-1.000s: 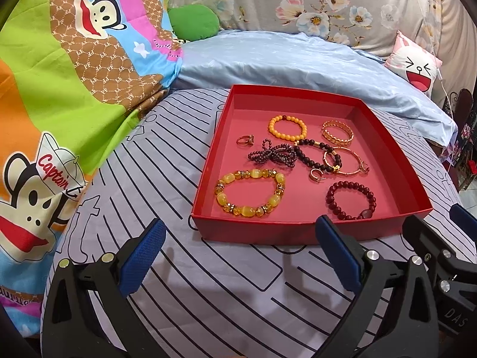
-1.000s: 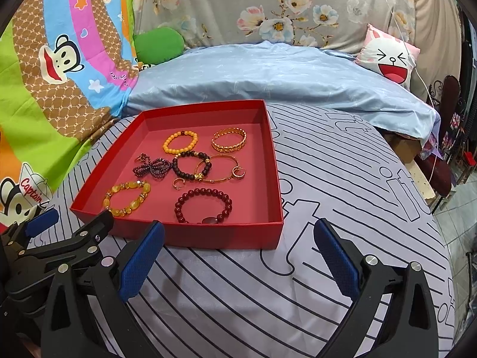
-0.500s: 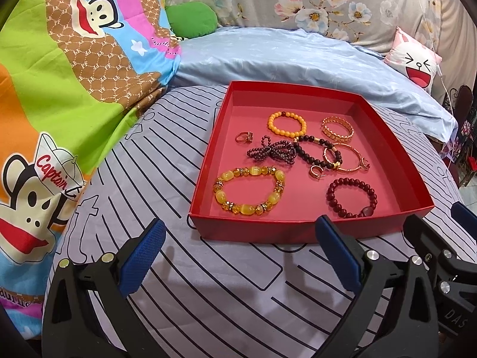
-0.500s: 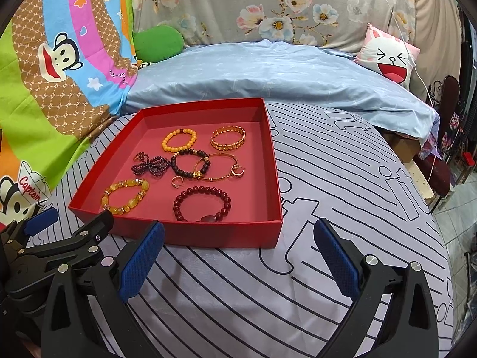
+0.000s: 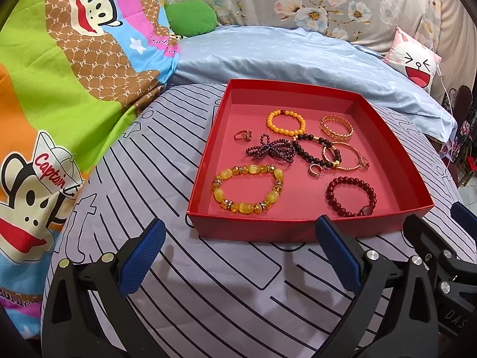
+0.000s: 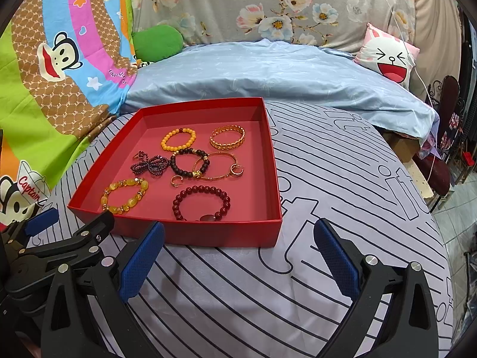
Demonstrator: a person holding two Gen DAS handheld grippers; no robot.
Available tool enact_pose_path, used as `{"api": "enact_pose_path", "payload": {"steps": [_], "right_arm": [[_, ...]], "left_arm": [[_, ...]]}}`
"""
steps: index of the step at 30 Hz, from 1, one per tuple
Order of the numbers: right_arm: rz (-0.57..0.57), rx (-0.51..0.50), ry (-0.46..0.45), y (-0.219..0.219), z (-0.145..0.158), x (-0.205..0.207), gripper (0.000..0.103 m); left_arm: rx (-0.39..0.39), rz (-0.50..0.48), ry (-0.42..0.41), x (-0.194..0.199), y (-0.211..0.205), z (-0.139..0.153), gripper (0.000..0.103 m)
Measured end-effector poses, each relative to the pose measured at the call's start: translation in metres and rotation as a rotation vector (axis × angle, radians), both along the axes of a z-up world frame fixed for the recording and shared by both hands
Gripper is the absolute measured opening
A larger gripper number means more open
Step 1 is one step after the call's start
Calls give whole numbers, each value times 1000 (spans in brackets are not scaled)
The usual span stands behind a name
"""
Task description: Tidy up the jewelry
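Red tray (image 5: 208,161), frame centre, on the striped bed cover (image 5: 208,283). It holds all the jewelry in view:
- yellow bead bracelet (image 5: 248,189), lower left
- dark red bracelet (image 5: 351,197), lower right
- tangled purple strand (image 5: 272,149), touching the black bracelet (image 5: 310,152)

Left gripper (image 5: 238,256) and right gripper (image 6: 237,256) hang in front, jaws apart and empty. Scene fits sorting pending or finished. Any pick: pinch one piece, clear of neighbours.

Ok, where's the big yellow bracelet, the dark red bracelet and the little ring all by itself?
Big yellow bracelet (image 5: 222,175): left wrist view, on a large yellow bead.
Dark red bracelet (image 6: 202,190): right wrist view, on its top beads.
Little ring (image 5: 243,134): left wrist view, on its band.
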State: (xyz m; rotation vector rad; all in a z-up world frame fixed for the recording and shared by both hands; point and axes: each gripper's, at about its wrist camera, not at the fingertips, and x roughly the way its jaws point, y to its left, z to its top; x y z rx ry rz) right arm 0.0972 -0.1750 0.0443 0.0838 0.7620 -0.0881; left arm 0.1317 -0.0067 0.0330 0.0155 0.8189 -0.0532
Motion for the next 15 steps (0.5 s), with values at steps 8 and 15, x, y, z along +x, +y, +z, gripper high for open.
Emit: {"api": "enact_pose_path", "payload": {"steps": [8, 15], "right_arm": [[1, 1, 0, 0, 0, 0, 96], [-1, 1, -1, -1, 0, -1, 96]], "left_arm": [[4, -2, -3, 0, 0, 0, 96], [7, 3, -17, 0, -1, 3, 96]]}}
